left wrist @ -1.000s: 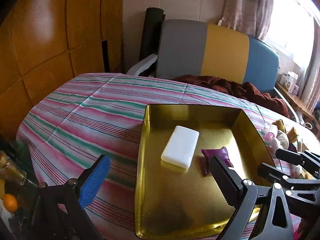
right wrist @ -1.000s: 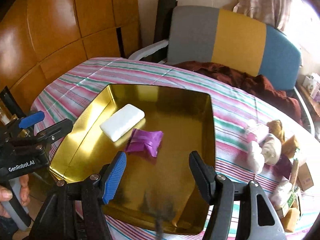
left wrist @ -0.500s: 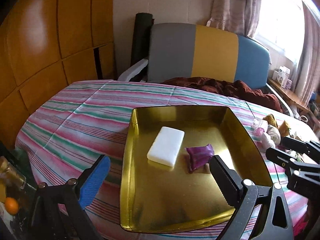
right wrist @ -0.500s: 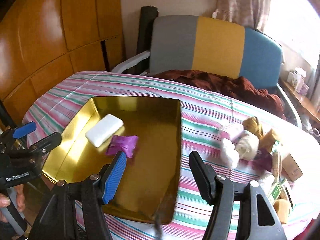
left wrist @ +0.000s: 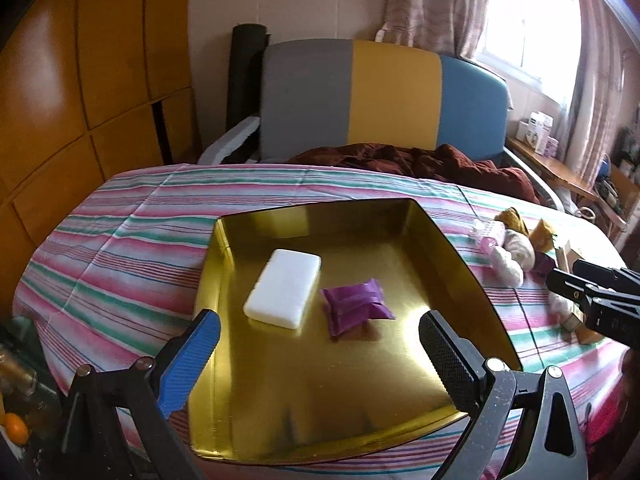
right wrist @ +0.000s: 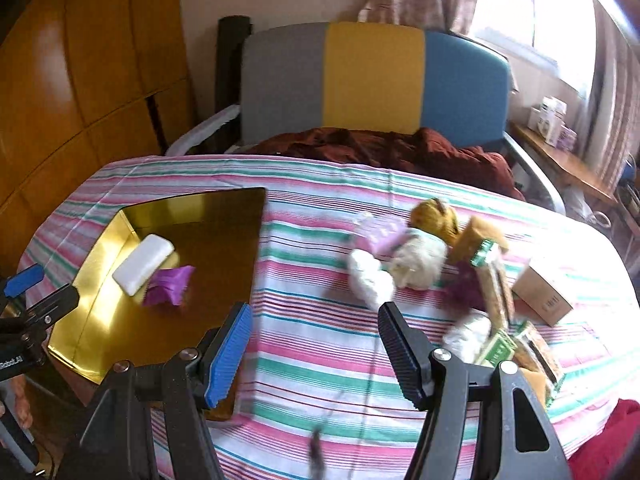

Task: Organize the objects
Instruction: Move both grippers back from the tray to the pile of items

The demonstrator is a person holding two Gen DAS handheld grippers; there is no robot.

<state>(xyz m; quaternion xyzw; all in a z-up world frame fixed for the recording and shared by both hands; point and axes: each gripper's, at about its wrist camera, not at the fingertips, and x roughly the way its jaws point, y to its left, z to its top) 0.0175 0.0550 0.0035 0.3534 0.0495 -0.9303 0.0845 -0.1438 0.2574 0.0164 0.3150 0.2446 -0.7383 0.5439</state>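
A gold tray (left wrist: 460,264) (right wrist: 100,240) lies on the striped tablecloth. In it are a white bar (left wrist: 284,288) (right wrist: 143,257) and a purple packet (left wrist: 354,306) (right wrist: 168,285). My left gripper (left wrist: 320,356) is open and empty over the tray's near edge. My right gripper (right wrist: 314,350) is open and empty above the cloth, right of the tray. A pile of loose things (right wrist: 420,256) lies ahead of it: white and cream bundles, a brown plush, purple wrappers, green packets, a cardboard box (right wrist: 544,296).
A grey, yellow and blue chair back (left wrist: 380,96) with a dark red cloth (left wrist: 420,160) stands behind the table. Wooden panels (left wrist: 80,80) are on the left. The right gripper shows at the right edge of the left wrist view (left wrist: 592,296).
Both grippers have pulled back from the tray. The right gripper has swung right, from over the tray to over the cloth, facing the pile. Both stay open.
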